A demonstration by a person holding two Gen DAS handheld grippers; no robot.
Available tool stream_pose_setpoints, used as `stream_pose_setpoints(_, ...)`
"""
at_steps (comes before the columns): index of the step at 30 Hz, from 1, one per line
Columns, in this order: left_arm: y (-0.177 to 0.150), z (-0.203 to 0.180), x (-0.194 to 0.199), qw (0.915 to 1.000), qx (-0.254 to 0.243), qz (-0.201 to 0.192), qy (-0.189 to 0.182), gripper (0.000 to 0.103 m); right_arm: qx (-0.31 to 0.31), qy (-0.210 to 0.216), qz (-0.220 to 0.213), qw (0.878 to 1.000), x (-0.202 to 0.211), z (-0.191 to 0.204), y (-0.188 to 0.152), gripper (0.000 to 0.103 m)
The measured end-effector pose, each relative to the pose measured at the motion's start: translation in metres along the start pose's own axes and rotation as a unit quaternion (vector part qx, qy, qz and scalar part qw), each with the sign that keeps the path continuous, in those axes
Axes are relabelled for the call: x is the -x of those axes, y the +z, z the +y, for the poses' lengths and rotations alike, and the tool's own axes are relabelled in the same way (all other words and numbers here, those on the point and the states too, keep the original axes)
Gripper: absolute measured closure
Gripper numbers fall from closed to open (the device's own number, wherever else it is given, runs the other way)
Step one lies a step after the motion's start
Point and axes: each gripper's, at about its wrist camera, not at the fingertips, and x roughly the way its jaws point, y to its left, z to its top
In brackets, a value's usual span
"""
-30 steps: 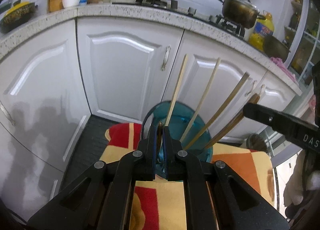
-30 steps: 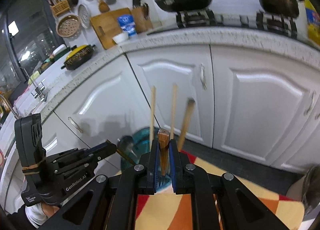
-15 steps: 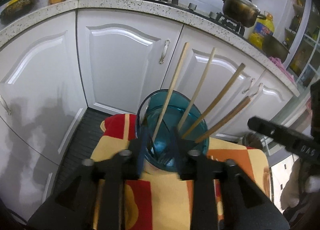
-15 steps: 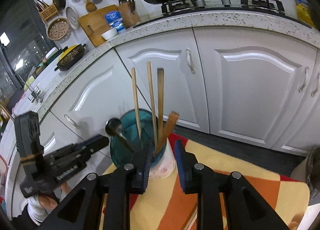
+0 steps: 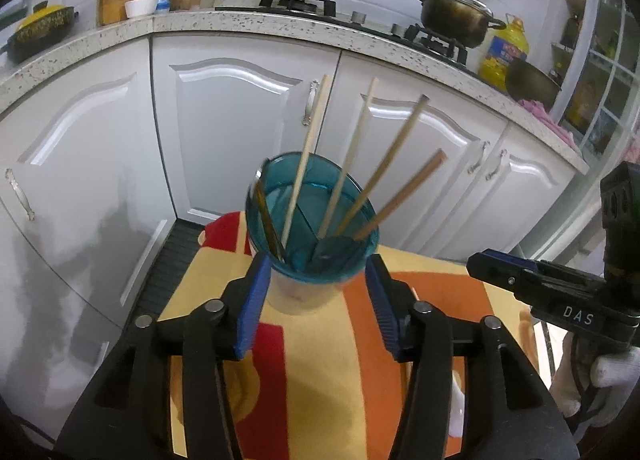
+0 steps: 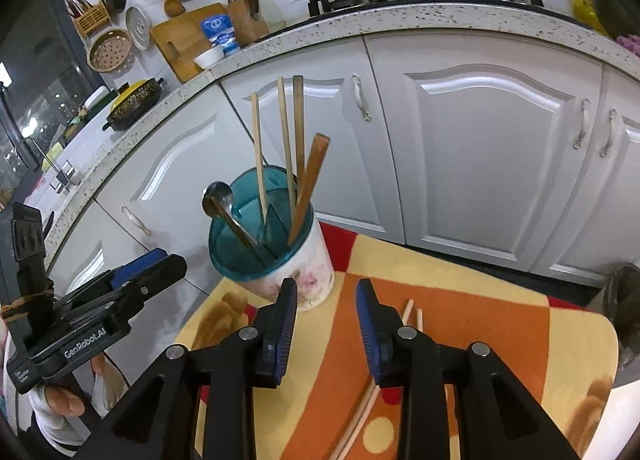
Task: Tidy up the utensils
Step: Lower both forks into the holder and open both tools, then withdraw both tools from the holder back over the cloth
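A white flowered utensil holder (image 6: 298, 280) with a teal rim (image 5: 312, 216) stands at the far edge of the cloth-covered table (image 6: 480, 324). In it lean three pale chopsticks (image 6: 286, 140), a brown wooden handle (image 6: 310, 184) and a metal spoon (image 6: 218, 196), bowl up. My left gripper (image 5: 316, 296) is opening, its blue pads flanking the holder's base without pressing on it. Nearer me, my right gripper (image 6: 326, 312) is opening too, with nothing between its pads. A pair of chopsticks (image 6: 412, 312) lies on the cloth by its right finger.
White cupboard doors (image 6: 480, 148) rise close behind the table under a speckled counter (image 5: 280, 20) with a pan and a pot. In the left wrist view the right gripper (image 5: 480, 264) and a gloved hand (image 5: 612, 372) show. A dark bin (image 6: 624, 300) stands right.
Both grippers were shut on utensils held over the holder. They have opened, left the spoon and the brown-handled utensil in it, and drawn back toward me.
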Motion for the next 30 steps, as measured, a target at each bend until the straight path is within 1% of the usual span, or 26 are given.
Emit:
stream_pose_setpoints(9, -0.023, -0.021, 0.003, 0.9997, -0.024, 0.008, 0.005, 0.047, 0.015, -0.036, -0.005, 0.999, 0.019, -0.001, -0.026, 0.069)
stream_pose_setpoints(11, -0.029, -0.024, 0.004, 0.9996, -0.026, 0.010, 0.008, 0.045, 0.013, -0.040, -0.007, 0.999, 0.022, -0.002, -0.031, 0.064)
stream_pose_setpoints(12, -0.031, -0.025, 0.003, 0.9996, -0.025, 0.011, 0.008, 0.044, 0.011, -0.041, -0.008, 0.999, 0.023, -0.003, -0.033, 0.063)
stream_pose_setpoints(22, -0.053, -0.043, -0.002, 0.9984, -0.047, 0.030, 0.013, 0.043, 0.000, -0.057, 0.012, 0.998, 0.026, -0.018, -0.057, 0.063)
stream_pose_setpoints(30, -0.062, -0.053, -0.007, 0.9976, -0.055, 0.041, 0.011, 0.043, -0.008, -0.067, 0.027, 0.997, 0.027, -0.030, -0.072, 0.063)
